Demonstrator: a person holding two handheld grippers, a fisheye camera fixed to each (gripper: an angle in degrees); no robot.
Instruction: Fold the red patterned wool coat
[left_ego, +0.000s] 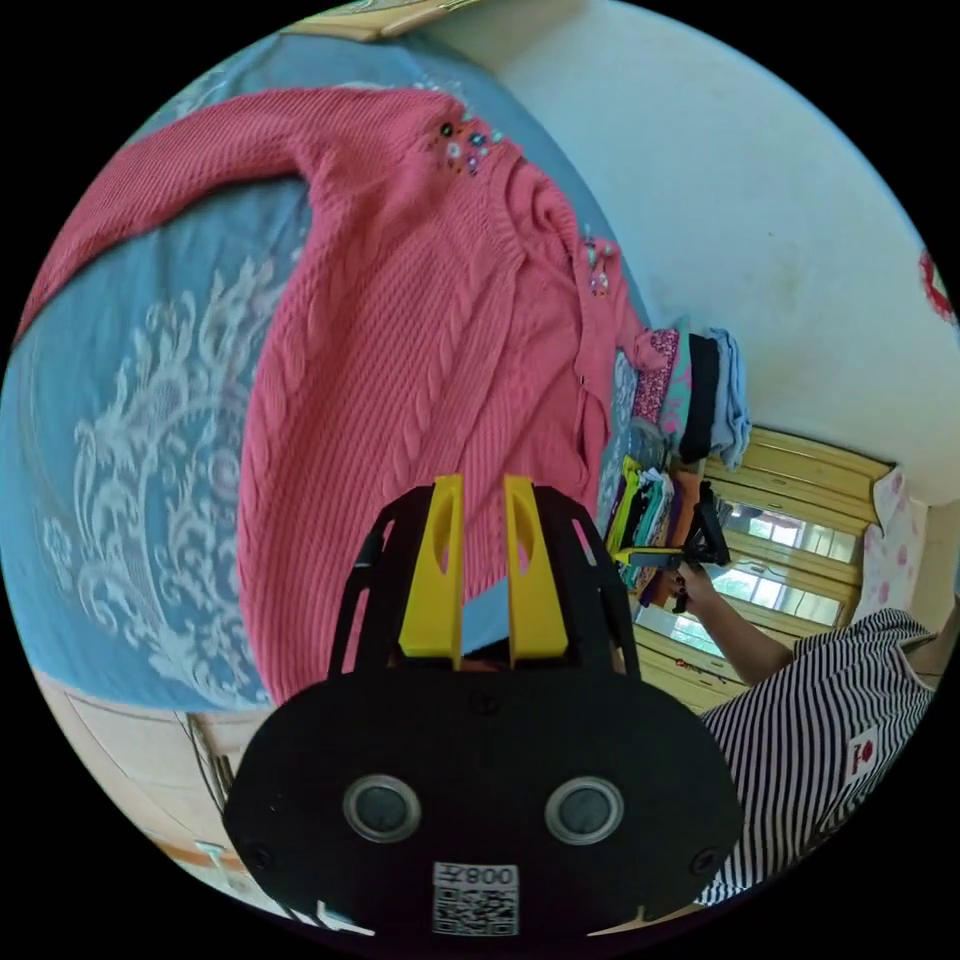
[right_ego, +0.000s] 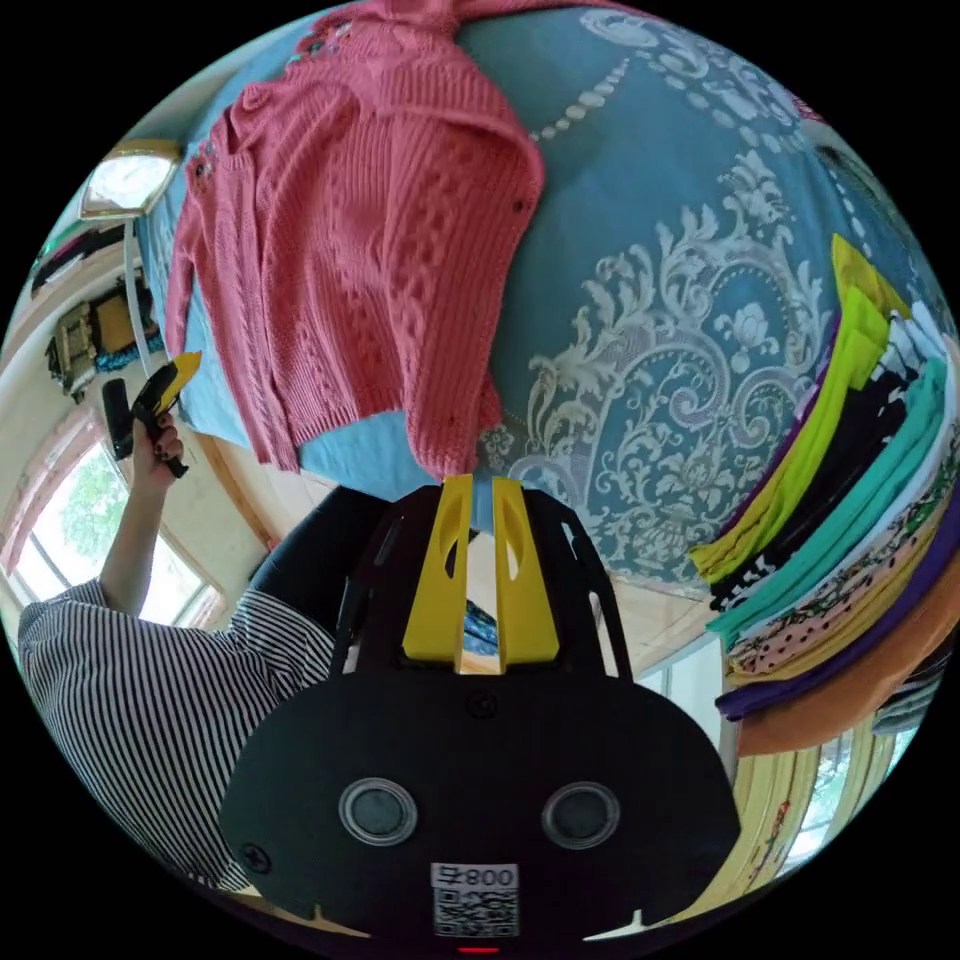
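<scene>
While both claws hang clear of the garment, no fold is under way. Nearest in the left gripper view, my left claw has its yellow jaws apart with a narrow gap and nothing between them; it is aimed at the hem edge of the red cable-knit wool coat. In the right gripper view, my right claw is likewise apart and empty, its tips just short of the coat's lower corner.

Beyond the claws, the coat lies flat on the blue bed cover with white scroll pattern. I judge this flat spread serves the fold: body smoothed, one sleeve extended outward, hem toward the bed edge, where I can reach it. Beaded decoration sits at the shoulders, far from me.

Farther off, a stack of folded multicoloured garments rests on the same bed, well apart from the coat, probably as finished work.

My left hand is raised with the forearm upright; the striped sleeve shows below.
</scene>
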